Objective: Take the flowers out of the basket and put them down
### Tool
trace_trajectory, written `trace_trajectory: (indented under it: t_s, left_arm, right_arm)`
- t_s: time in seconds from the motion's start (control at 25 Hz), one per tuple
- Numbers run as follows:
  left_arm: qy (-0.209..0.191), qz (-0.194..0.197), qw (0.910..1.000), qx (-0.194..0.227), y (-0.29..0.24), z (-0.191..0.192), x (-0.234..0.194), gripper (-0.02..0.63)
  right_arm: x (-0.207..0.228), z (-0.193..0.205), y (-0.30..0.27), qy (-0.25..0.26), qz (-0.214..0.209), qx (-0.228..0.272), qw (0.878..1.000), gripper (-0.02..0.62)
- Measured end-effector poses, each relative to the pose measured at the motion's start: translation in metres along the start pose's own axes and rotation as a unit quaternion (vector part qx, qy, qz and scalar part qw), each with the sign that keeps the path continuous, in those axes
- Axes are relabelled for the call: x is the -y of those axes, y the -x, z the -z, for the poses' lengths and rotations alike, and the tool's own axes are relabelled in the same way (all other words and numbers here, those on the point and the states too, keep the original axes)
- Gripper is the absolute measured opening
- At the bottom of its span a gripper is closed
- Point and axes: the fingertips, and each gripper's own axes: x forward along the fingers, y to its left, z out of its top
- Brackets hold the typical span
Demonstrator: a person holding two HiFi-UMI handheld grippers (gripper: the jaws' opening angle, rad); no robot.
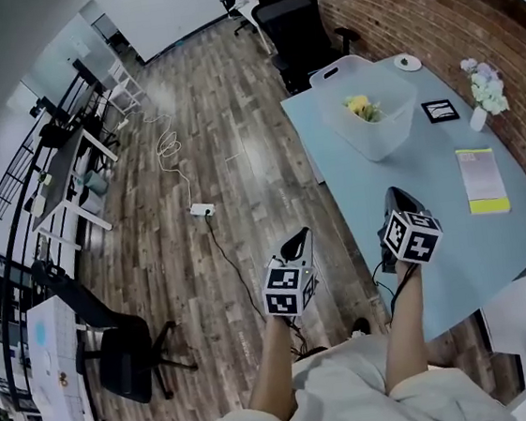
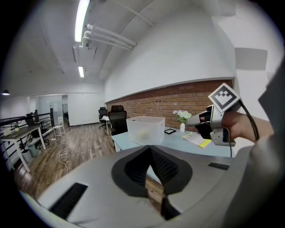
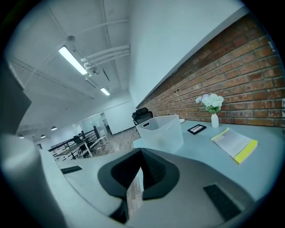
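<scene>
Left gripper (image 1: 296,243) and right gripper (image 1: 397,201) at table's (image 1: 454,230) near edge, jaws together, empty. Flowers (image 1: 362,107) lie in far basket (image 1: 386,144); likely approach, no grab yet.

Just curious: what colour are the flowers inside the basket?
Yellow flowers, clearest in the head view.

1. Pale blue table (image 1: 434,223), long side against the brick wall (image 1: 506,26).
2. Translucent white basket (image 1: 382,139) stands upright toward the far end.
3. Small round white object (image 1: 408,63) lies beyond the basket, near the far corner.
4. Black square frame (image 1: 439,110) lies flat between the basket and a white vase (image 1: 478,119).
5. The vase stands by the wall edge.
6. Booklet (image 1: 482,178) with a yellow edge lies flat, well apart from the basket.
</scene>
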Motion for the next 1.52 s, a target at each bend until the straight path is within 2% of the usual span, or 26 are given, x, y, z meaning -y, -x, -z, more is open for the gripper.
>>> trace_trajectory:
  t_s: [0.12, 0.28, 0.48, 0.6, 0.76, 1.08, 1.36, 1.52]
  left_arm:
    - [0.021, 0.003, 0.9997, 0.010, -0.002, -0.002, 0.000, 0.017]
    - [0.058, 0.027, 0.9974, 0.034, -0.007, -0.003, 0.004, 0.017]
    - [0.022, 0.042, 0.9987, 0.018, -0.020, -0.001, 0.002, 0.018]
    - [0.031, 0.069, 0.9965, 0.035, -0.031, -0.005, -0.006, 0.018]
    - [0.019, 0.073, 0.9968, 0.027, -0.049, -0.008, -0.036, 0.018]
    - [0.032, 0.094, 0.9944, 0.035, -0.093, -0.021, -0.092, 0.018]
    - [0.018, 0.143, 0.9892, 0.030, -0.103, -0.034, -0.127, 0.018]
    - [0.047, 0.174, 0.9827, 0.045, -0.118, -0.043, -0.144, 0.018]
  right_arm:
    - [-0.004, 0.003, 0.003, 0.025, -0.008, -0.013, 1.000, 0.015]
    - [-0.007, 0.007, 0.007, 0.055, -0.015, -0.025, 0.998, 0.015]
    - [-0.016, 0.020, -0.001, 0.058, -0.042, -0.045, 0.996, 0.015]
    - [-0.023, 0.020, -0.017, 0.059, -0.045, -0.048, 0.996, 0.015]
    - [-0.036, 0.017, -0.036, 0.052, -0.041, -0.040, 0.997, 0.015]
    - [-0.049, 0.028, -0.077, 0.067, -0.004, -0.060, 0.996, 0.015]
    - [-0.073, 0.018, -0.083, 0.066, 0.046, -0.055, 0.995, 0.015]
    - [-0.082, 0.012, -0.092, 0.071, 0.073, -0.050, 0.994, 0.015]
